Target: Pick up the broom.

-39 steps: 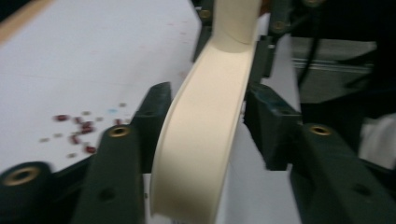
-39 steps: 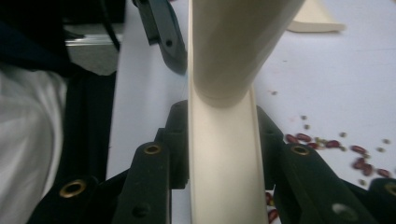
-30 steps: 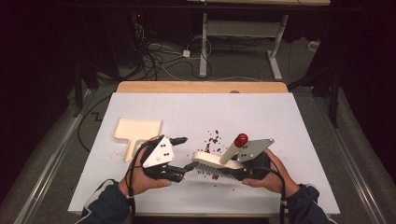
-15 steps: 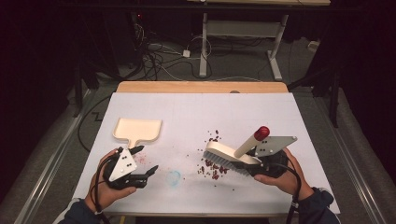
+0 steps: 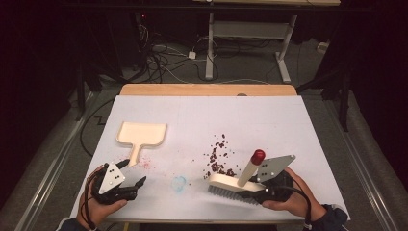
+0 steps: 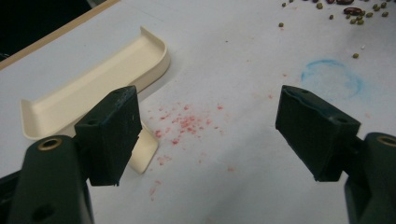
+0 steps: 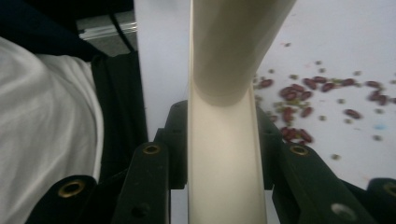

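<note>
Beans, small and red, lie beside the cream plastic brush; right claw squeezes it for sweeping, left claw gapes empty.

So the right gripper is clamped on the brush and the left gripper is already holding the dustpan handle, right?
Not quite. The right gripper is clamped on the brush, but the left gripper holds nothing: the left gripper view shows its jaws open, the dustpan handle lying beside one jaw.
</note>
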Available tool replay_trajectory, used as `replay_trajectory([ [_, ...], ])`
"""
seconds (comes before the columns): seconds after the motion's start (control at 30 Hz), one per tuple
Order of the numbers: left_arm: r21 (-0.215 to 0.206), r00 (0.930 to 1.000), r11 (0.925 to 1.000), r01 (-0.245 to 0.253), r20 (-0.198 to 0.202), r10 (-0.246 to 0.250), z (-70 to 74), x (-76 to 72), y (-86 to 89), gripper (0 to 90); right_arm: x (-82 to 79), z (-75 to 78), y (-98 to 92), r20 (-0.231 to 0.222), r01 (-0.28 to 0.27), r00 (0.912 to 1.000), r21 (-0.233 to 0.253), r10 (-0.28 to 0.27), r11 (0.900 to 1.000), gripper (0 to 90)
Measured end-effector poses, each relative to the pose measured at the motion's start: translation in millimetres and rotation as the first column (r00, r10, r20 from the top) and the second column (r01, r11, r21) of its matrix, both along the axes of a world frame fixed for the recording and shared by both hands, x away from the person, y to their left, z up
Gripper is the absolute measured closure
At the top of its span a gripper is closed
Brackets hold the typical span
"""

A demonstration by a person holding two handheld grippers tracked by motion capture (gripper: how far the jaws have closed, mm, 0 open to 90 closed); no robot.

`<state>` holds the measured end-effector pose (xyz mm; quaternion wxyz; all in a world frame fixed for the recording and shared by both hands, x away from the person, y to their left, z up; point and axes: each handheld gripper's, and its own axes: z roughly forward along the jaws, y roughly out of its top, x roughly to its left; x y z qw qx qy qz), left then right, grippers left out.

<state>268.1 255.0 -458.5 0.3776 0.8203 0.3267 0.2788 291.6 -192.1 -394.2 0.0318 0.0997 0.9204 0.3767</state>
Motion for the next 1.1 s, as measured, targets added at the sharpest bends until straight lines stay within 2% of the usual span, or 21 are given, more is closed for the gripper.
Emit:
replay_trajectory([
  [0.1,0.008,1.0,1.0,0.005,0.002,-0.005,-0.6,0.6,-0.8,21.8,-1.4,-9.1,11.9,-0.041,-0.029,0.9987,-0.013,0.029,0.999,67.2],
  [0.23,0.032,0.9998,0.9993,0.018,0.007,-0.018,-2.4,1.5,-1.8,21.8,-0.1,-16.8,22.0,-0.037,-0.064,0.9974,-0.053,0.062,0.997,67.2],
  [0.27,0.031,0.9998,0.9993,0.019,0.006,-0.019,-2.6,1.3,-1.7,21.8,-0.7,-19.6,27.1,-0.065,-0.066,0.9959,-0.051,0.063,0.997,67.3],
  [0.33,0.026,0.9997,0.9994,0.021,0.006,-0.022,-2.6,1.5,-1.0,21.8,1.7,-22.8,30.3,-0.069,-0.084,0.9944,-0.056,0.08,0.995,67.3],
  [0.4,0.026,0.9997,0.9994,0.023,0.004,-0.023,-2.7,1.9,-0.9,21.8,1.8,-26.4,34.0,-0.095,-0.074,0.9931,-0.048,0.069,0.996,67.3],
  [0.43,0.03,0.9997,0.9992,0.025,0.004,-0.025,-2.8,2.2,-1.0,21.8,3.6,-27.4,34.5,-0.1,-0.071,0.9927,-0.034,0.067,0.997,67.3],
  [0.53,0.039,0.9995,0.9987,0.032,0.0,-0.032,-4.1,2.7,-1.6,21.8,6.2,-27.9,34.6,-0.099,-0.069,0.9929,-0.032,0.066,0.997,67.3],
  [0.6,0.04,0.9994,0.9986,0.033,-0.001,-0.033,-4.8,1.8,-1.8,21.8,9.2,-29.1,33.4,-0.111,-0.045,0.9929,-0.026,0.042,0.999,67.3],
  [0.77,0.033,0.9995,0.999,0.031,0.007,-0.031,-4.0,-1.5,0.3,21.8,14.5,-30.2,32.1,-0.109,-0.036,0.9935,-0.027,0.033,0.999,67.3],
  [1.1,0.043,0.9994,0.9985,0.034,-0.007,-0.034,-5.0,-3.5,0.3,21.8,22.1,-33.1,30.4,-0.11,-0.018,0.9938,-0.02,0.016,1.0,67.2],
])
